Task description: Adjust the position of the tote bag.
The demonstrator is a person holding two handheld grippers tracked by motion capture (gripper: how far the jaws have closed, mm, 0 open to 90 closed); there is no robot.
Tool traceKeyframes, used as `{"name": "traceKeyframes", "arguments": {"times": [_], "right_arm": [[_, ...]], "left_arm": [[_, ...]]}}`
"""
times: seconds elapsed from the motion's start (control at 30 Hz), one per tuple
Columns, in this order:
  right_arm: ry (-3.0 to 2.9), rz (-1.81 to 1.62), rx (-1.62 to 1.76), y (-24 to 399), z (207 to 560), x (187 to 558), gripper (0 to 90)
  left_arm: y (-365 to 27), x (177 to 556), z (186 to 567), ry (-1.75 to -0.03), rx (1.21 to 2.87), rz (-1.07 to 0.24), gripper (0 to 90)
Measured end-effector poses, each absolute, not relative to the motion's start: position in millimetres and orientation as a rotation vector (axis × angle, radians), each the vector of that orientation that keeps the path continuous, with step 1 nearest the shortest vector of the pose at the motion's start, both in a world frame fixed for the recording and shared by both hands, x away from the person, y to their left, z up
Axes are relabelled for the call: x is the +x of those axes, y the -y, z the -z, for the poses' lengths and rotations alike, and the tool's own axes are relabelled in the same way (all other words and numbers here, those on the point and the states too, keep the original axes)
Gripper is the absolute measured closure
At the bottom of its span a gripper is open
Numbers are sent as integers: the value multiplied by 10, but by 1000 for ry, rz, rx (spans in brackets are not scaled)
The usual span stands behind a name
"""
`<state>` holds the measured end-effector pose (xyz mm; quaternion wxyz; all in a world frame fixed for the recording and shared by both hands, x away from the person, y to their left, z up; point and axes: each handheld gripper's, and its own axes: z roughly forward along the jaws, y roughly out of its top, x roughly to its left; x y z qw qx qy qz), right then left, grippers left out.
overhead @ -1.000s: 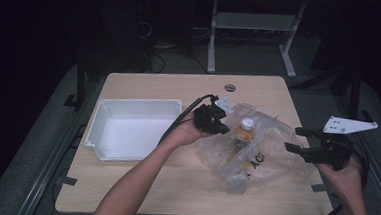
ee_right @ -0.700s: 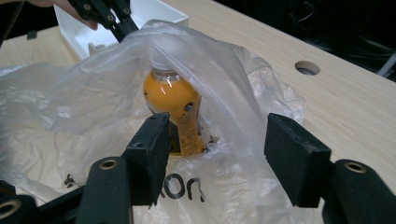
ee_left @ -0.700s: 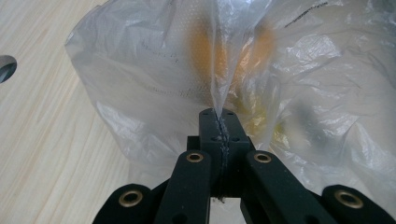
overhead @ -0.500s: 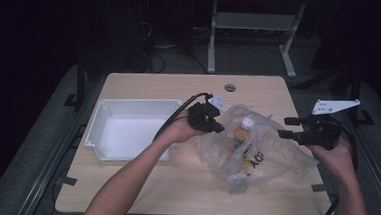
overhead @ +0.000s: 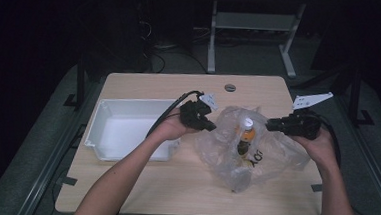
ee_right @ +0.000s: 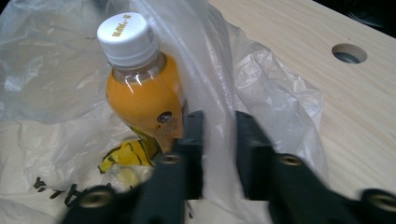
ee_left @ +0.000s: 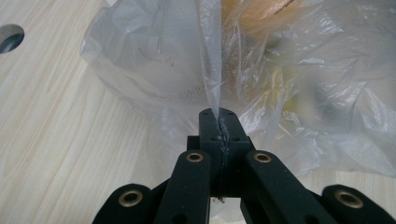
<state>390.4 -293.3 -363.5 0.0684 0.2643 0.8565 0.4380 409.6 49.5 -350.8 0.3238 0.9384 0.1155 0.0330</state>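
Note:
A clear plastic bag (overhead: 271,152) lies crumpled on the wooden table (overhead: 183,187), with a white-capped bottle of orange drink (overhead: 247,135) standing inside it. My left gripper (overhead: 210,124) is shut on the bag's left edge; in the left gripper view a thin fold of the bag (ee_left: 210,70) rises out of the closed tips (ee_left: 219,116). My right gripper (overhead: 270,126) is at the bag's right side. Its jaws have just been closing. In the right gripper view the right gripper (ee_right: 218,128) still shows a gap, with the bag (ee_right: 275,98) film between the jaws and the bottle (ee_right: 140,88) just left of them.
A white rectangular tray (overhead: 102,127) sits at the table's left, beside my left hand. A round cable hole (overhead: 230,87) is near the far edge. A metal stand (overhead: 253,36) stands on the dark floor beyond the table.
The right gripper has come in leftward from the table's right edge to the bag, and its jaws have narrowed. The left hand has drawn the bag's edge slightly left.

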Motion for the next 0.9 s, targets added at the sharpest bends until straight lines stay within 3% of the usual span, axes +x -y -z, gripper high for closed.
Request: {"name": "traceKeyframes", "arguments": {"times": [0.03, 0.23, 0.33, 0.43, 0.9], "right_arm": [[-2584, -1339, 787, 2921, 3629, 3899, 892], [-2600, -1341, 791, 2854, 3604, 3868, 899], [-2601, -1341, 806, 2851, 3601, 3862, 899], [-2581, -1360, 800, 2844, 3575, 3832, 899], [-2561, -1342, 767, 2798, 3502, 3788, 899]], "left_arm": [[-502, 4094, 3511, -310, 2458, -84, 900], [-535, 4089, 3499, -321, 2453, -82, 893], [-569, 4050, 3465, -334, 2455, -111, 775], [-628, 4006, 3407, -340, 2438, -123, 721], [-569, 3762, 3112, -276, 2336, -98, 605]]}}
